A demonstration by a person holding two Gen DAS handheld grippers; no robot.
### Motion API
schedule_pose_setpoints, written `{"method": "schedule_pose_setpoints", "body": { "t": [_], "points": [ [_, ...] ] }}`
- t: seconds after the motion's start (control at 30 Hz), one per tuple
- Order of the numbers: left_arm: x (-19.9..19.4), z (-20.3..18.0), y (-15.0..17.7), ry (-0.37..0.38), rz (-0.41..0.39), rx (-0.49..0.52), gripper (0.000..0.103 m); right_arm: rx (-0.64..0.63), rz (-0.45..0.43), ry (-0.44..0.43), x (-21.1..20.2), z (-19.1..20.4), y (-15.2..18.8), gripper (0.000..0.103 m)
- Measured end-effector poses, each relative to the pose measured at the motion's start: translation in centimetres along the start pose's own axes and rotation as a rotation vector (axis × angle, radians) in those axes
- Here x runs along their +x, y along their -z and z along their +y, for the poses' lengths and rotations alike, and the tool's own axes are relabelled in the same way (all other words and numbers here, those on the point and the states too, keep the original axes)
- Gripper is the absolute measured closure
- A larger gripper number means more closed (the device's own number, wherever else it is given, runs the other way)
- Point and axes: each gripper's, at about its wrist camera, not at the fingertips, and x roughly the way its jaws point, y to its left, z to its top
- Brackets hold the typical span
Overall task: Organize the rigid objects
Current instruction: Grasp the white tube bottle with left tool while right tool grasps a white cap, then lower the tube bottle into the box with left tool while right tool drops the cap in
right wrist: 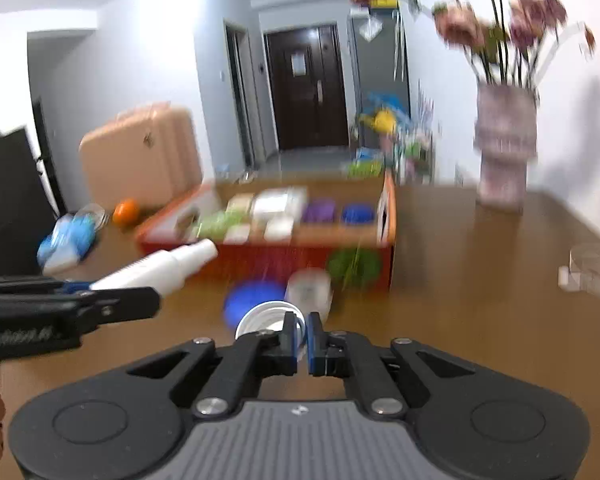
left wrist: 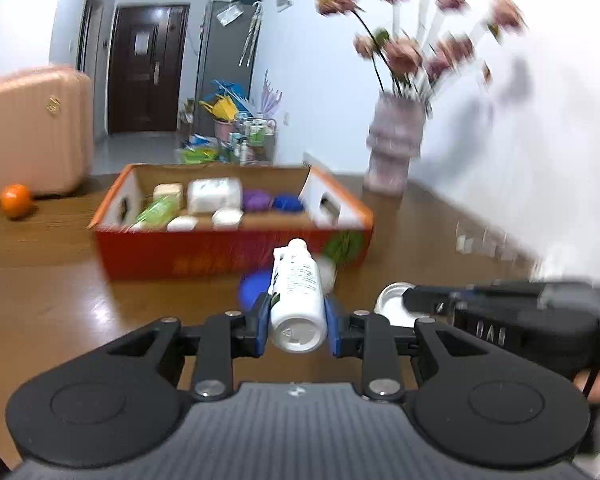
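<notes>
Left wrist view: left gripper [left wrist: 298, 314] pinching a white bottle [left wrist: 298, 292] at centre frame, cap aimed at the box [left wrist: 236, 256] ahead. Box already part-filled: white containers, a green packet, purple and blue lids. Blue lid [left wrist: 254, 286] and metal bowl [left wrist: 392, 304] not yet packed, on the brown desk [left wrist: 60, 300]. Orange [left wrist: 15, 200] and pink suitcase [left wrist: 32, 132] at left.

Right wrist view: right gripper [right wrist: 303, 334], fingers nearly pressed together, apparently nipping the bowl's rim [right wrist: 260, 312]. Clear jar [right wrist: 310, 288] loose before the box. Vase of flowers [right wrist: 504, 140] upper right, dark door [right wrist: 308, 88] beyond.
</notes>
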Motion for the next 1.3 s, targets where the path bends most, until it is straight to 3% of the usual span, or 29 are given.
{"method": "schedule_pose_setpoints", "body": {
  "t": [0.17,0.27,0.43,0.47,0.5,0.57,0.67,0.83,0.87,0.97,1.03,1.13,1.17,1.3],
  "points": [
    [7.2,2.7,-8.2,0.075,0.015,-0.158,0.076,-0.047,0.01,0.026,7.2,-2.3,-7.8,0.099],
    [13.9,4.4,-12.0,0.078,0.096,-0.264,0.076,-0.075,0.032,0.099,11.4,-3.7,-10.6,0.099],
    [23.0,4.6,-13.6,0.125,0.22,-0.39,0.075,-0.021,0.031,0.121,15.0,-6.6,-13.5,0.099],
    [24.5,4.2,-13.5,0.127,0.235,-0.406,0.069,-0.02,0.044,0.113,15.9,-6.8,-13.8,0.099],
    [25.8,3.7,-13.3,0.14,0.25,-0.416,0.054,-0.016,0.057,0.105,16.8,-7.0,-14.0,0.099],
    [27.7,2.8,-12.6,0.158,0.302,-0.434,0.042,-0.029,0.082,0.097,18.5,-6.8,-14.2,0.098],
    [27.2,2.9,-11.7,0.198,0.282,-0.369,0.039,-0.057,0.115,0.072,20.6,-6.1,-13.7,0.098],
    [23.7,7.4,-12.3,0.11,0.193,-0.295,0.035,-0.107,0.185,0.081,24.0,-4.6,-12.4,0.097],
    [23.0,8.3,-12.7,0.083,0.17,-0.284,0.034,-0.12,0.189,0.105,24.4,-4.3,-12.1,0.091],
    [21.3,10.9,-13.6,-0.018,0.117,-0.253,0.033,-0.119,0.162,0.111,24.2,-4.1,-12.0,0.085],
    [20.5,12.1,-14.0,-0.045,0.106,-0.249,0.033,-0.115,0.14,0.116,22.5,-4.0,-12.7,0.083],
    [18.7,13.2,-14.5,-0.053,0.098,-0.243,0.028,-0.152,0.046,0.136,17.8,-3.4,-13.9,0.071],
    [17.8,13.2,-14.6,-0.052,0.088,-0.222,0.026,-0.151,0.026,0.133,16.4,-3.4,-14.4,0.065],
    [12.9,12.2,-14.3,-0.086,0.035,-0.116,0.02,-0.147,-0.038,0.105,9.8,-2.7,-15.1,0.062]
  ]
}}
